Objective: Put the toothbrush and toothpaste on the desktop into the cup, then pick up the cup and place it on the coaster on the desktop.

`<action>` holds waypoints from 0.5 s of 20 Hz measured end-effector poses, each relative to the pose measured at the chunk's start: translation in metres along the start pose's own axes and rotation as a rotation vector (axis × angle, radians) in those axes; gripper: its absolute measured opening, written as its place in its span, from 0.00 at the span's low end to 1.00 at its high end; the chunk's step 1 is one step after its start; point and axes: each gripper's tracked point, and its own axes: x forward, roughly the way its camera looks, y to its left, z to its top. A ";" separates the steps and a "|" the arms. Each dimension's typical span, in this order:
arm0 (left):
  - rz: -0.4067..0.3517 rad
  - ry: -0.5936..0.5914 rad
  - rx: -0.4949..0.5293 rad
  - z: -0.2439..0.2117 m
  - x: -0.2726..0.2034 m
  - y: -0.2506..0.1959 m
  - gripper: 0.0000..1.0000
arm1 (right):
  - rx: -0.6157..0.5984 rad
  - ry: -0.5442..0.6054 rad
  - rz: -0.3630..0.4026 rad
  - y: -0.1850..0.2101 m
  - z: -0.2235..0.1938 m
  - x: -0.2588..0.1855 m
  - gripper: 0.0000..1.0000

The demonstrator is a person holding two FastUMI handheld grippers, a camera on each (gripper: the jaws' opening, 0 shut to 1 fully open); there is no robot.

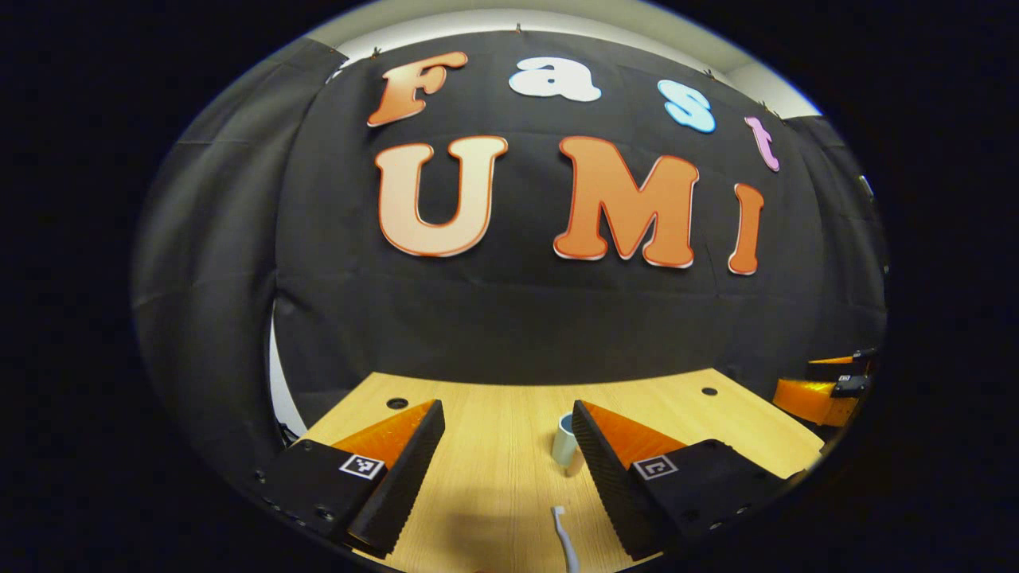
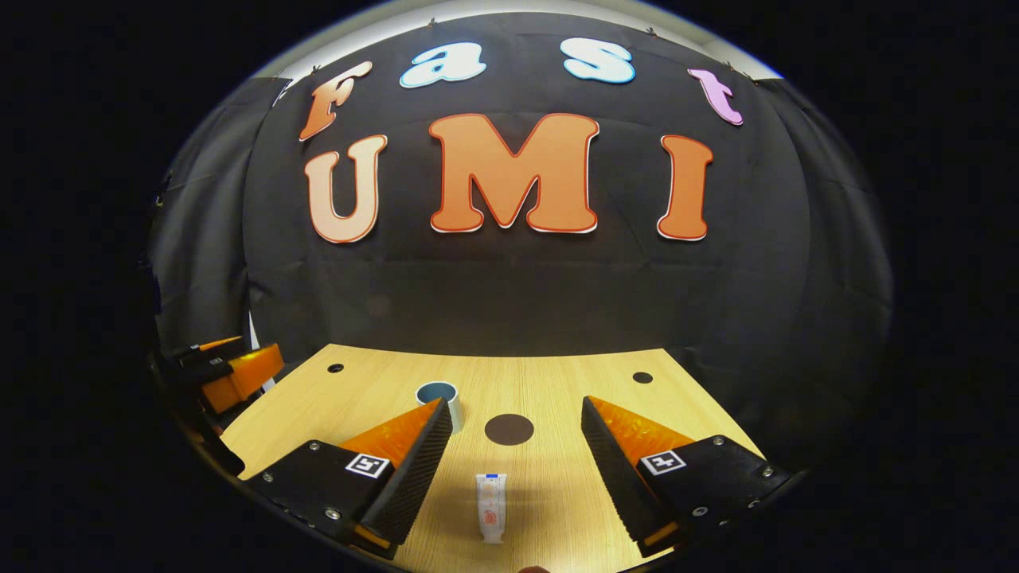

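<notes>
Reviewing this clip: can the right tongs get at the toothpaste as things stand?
Probably yes. The right tongs are open, and the toothpaste lies flat on the desktop between the fingers, nothing over it. The cup and coaster sit farther back, out of the way.

I am working in a staged recording booth, not a real bathroom. Black cloth [image 2: 517,294] hangs as the back and side walls, pinned along its top edge below a pale wall [image 1: 493,20]. The light wooden bench [image 2: 557,477] has round holes [image 2: 642,377] drilled near its far corners.
</notes>
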 end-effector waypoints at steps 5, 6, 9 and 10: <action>-0.064 0.225 0.003 -0.074 0.018 -0.025 0.97 | 0.029 0.038 -0.006 -0.006 -0.014 0.015 0.99; -0.071 0.286 -0.008 -0.093 0.021 -0.029 0.97 | 0.027 0.037 -0.010 -0.009 -0.015 0.018 0.99; -0.083 0.473 -0.047 -0.147 0.025 -0.044 0.98 | 0.022 0.059 -0.032 -0.023 -0.025 0.028 0.99; -0.083 0.538 -0.053 -0.164 0.027 -0.049 0.98 | 0.027 0.067 -0.038 -0.027 -0.027 0.031 0.99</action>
